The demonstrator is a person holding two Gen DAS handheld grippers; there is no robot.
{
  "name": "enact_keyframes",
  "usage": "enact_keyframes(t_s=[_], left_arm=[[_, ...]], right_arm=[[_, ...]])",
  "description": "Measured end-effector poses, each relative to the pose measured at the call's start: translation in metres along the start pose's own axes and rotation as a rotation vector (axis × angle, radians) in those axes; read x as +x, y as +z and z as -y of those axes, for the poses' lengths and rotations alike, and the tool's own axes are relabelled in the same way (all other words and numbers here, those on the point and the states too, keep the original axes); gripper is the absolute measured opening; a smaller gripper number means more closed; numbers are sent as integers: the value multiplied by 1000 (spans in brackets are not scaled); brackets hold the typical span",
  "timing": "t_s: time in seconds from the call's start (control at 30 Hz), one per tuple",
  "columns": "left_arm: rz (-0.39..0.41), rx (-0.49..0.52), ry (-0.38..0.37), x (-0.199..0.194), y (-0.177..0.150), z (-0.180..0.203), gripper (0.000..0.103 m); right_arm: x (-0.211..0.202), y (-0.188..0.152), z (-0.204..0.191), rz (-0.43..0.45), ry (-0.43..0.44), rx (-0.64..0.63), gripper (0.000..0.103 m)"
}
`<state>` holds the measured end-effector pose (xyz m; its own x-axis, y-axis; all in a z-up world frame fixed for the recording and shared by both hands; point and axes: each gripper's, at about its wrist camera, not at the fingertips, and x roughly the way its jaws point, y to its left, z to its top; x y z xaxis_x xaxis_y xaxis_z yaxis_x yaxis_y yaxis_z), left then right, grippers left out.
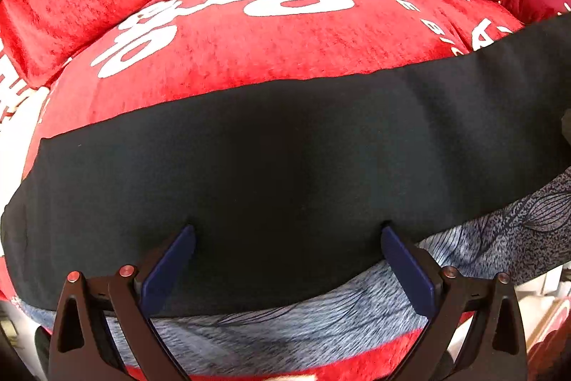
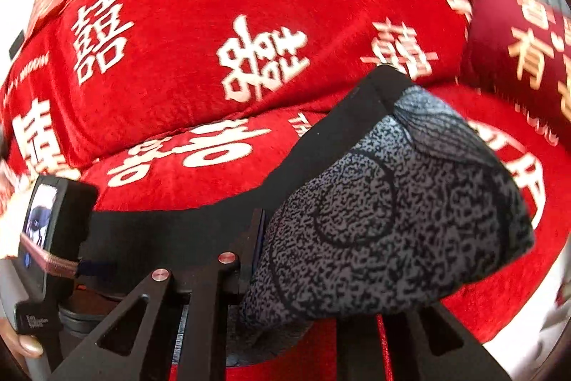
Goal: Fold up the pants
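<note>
Where the left wrist view looks steeply down, the left gripper stands with its two blue-padded jaws spread wide, tips resting on the black waistband of the pants, nothing pinched between them. This band is smooth, matte and stretched in a broad arc; below it the pants' grey-blue fabric carries fine dark line and speckle patterns. Beneath lies a red plush sofa cover, velvety and printed with white characters.

From the right wrist view, the right gripper is clenched on the pants, whose speckled grey-and-black cloth bunches over the jaws in a raised, rounded fold edged by the black band. A burgundy cushion with pale gold characters sits at right, blurred. At left appears the other gripper's black device with a small screen.
</note>
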<state>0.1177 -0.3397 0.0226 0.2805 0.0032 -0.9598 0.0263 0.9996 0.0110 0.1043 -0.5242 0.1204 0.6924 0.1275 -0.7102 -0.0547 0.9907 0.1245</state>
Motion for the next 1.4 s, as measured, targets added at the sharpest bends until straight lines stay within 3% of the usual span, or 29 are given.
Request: enact_keyframes(t_s=[0.23, 0.47, 0.73, 0.9, 1.0, 1.03, 1.1, 1.17, 1.23, 1.33, 1.4], left_arm=[[85, -111, -4, -38, 3, -87, 103], [93, -285, -19, -49, -15, -191, 103], [78, -382, -10, -35, -55, -253, 103], [75, -457, -19, -31, -71, -284, 103], [90, -473, -26, -36, -73, -291, 103], [100, -480, -35, -38, -72, -293, 103], [116, -482, -46, -42, -70, -294, 103], [131, -473, -48, -45, -67, -293, 103], [146, -461, -43, -49, -66, -292, 103], [130, -440, -50, -45, -68, -287, 103], [98, -412, -45, -38, -71, -278, 103]], right_arm=[[-30, 10, -71, 64, -41, -175, 18], [-36, -4, -162, 91, -39, -382, 17], [4, -75, -258, 28, -111, -691, 17], [39, -120, -292, -53, -219, -862, 18], [39, -133, -303, -37, -307, -943, 23], [36, -134, -305, -44, -311, -950, 30], [24, -130, -309, -59, -278, -935, 46], [3, -125, -309, -56, -215, -907, 78], [-30, -121, -304, -65, -80, -871, 83], [-61, -106, -287, -79, 57, -778, 83], [-64, -91, -263, -103, 86, -668, 83]])
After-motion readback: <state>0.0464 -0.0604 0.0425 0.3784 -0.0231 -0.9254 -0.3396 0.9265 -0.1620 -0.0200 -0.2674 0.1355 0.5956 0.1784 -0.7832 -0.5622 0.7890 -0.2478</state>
